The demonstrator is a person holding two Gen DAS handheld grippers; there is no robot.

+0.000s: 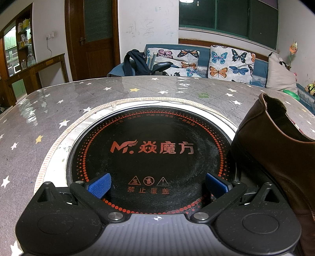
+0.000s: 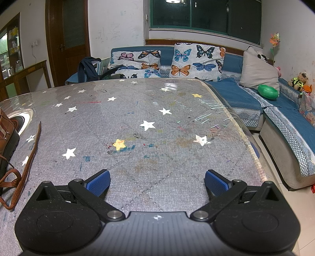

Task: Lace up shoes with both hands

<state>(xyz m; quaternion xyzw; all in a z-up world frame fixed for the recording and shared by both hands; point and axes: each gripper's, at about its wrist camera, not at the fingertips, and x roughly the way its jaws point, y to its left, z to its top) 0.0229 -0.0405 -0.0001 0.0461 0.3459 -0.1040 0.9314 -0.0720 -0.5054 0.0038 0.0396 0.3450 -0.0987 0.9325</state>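
Both my left gripper [image 1: 157, 184] and right gripper [image 2: 157, 182] gaped empty, lacing unstarted; next, I judged, was reaching left of the right gripper for the brown lace [image 2: 29, 157] beside the shoe [image 2: 6, 130].

Blue sofa [image 2: 236, 94], butterfly cushions [image 2: 196, 61], dark window [image 2: 204, 13], wooden door [image 1: 92, 37]

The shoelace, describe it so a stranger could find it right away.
Start at the grey star-printed table and look to its left edge, where the brown shoe stands. The shoelace trails from it across the cloth: a flat, woven brown cord, looped near its end.
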